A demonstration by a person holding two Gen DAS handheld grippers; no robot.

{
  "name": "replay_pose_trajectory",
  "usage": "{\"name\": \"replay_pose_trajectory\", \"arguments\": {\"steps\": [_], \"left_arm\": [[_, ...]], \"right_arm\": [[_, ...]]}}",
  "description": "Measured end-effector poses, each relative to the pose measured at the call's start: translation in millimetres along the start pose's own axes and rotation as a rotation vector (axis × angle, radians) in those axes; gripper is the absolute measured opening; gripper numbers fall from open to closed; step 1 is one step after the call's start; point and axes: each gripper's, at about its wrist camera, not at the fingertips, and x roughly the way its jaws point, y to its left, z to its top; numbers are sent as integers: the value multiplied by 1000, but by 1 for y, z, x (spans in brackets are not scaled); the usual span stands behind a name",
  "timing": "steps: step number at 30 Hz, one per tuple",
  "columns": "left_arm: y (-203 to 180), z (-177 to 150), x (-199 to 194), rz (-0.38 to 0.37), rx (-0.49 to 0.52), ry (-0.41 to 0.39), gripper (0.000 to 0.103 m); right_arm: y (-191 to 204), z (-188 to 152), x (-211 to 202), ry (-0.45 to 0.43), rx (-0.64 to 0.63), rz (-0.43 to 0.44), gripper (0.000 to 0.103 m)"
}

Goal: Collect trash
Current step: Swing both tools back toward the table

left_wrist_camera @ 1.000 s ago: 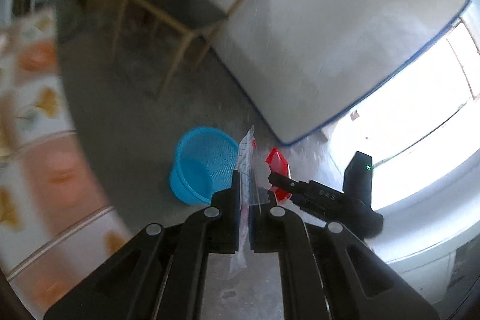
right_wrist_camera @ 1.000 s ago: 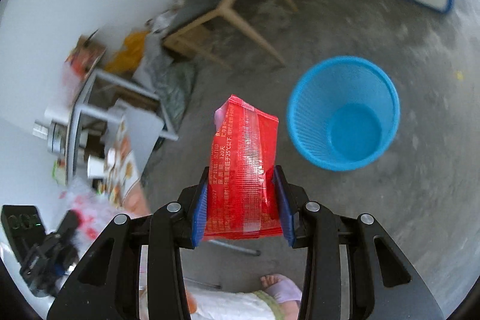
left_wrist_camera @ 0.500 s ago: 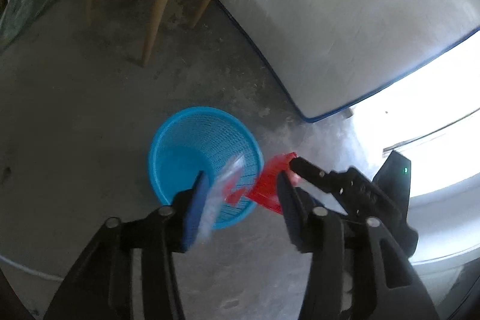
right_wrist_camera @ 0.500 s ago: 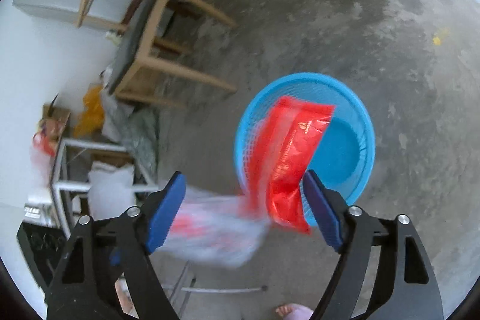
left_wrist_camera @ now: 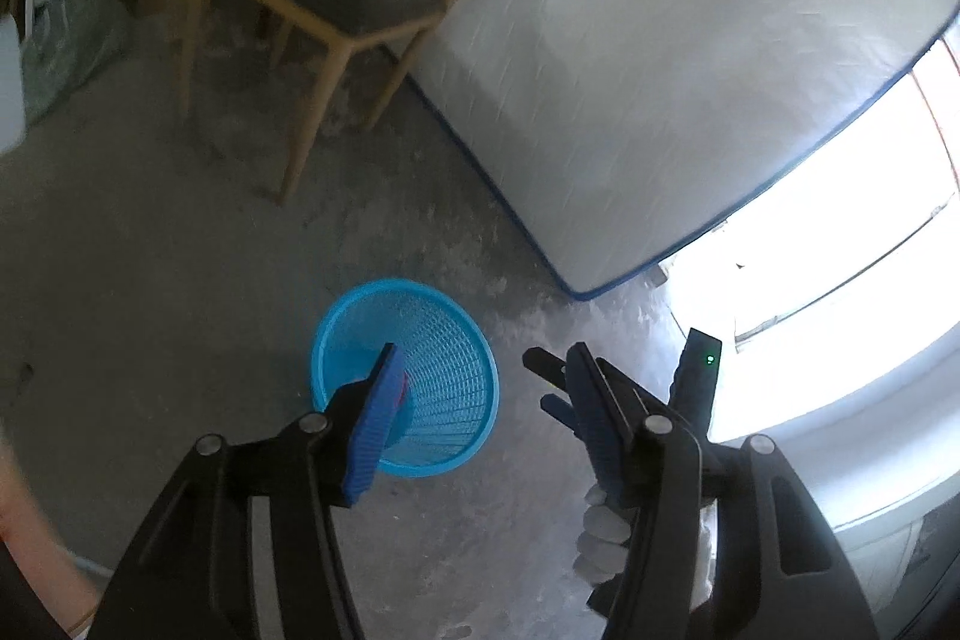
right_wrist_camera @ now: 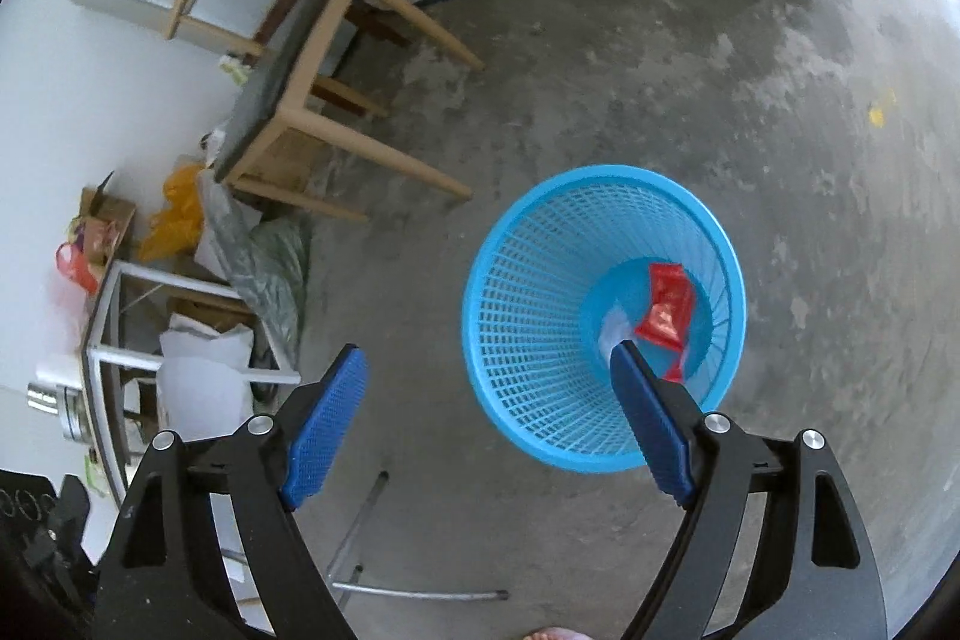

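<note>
No text can be read; the red wrapper (right_wrist_camera: 665,309) in the basket (right_wrist_camera: 540,340) shows only blurred print.

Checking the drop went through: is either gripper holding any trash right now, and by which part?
Nothing held: left gripper opening, right gripper open, both empty.

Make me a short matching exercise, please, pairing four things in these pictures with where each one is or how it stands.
Things:
1. red wrapper
2. blue basket
3. wooden chair
4. right gripper

Places or states:
A. open and empty above the floor
B. lying at the bottom of the basket
C. standing beside the white mattress
D. upright on the concrete floor

Pairs: 1-B, 2-D, 3-C, 4-A
</note>
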Motion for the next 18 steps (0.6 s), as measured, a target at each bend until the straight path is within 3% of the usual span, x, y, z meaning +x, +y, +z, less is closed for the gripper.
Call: {"name": "replay_pose_trajectory", "arguments": {"steps": [5,8,11,16,18], "left_arm": [[-15,-22,-84,28,73,-90,55],[-19,-43,-138,84,131,-171,58],[-16,-71,-191,164,181,-251,60],[-1,-118,-242,297,233,-329,64],[9,-142,-251,405,264,-341,64]], "right_arm": [[25,-17,-32,7,-90,57,79],[50,-31,-52,34,-173,89,79],[81,-50,-69,75,-243,147,79],[132,-85,-75,163,-339,234,79],[158,-105,-71,219,-390,278,79]]}}
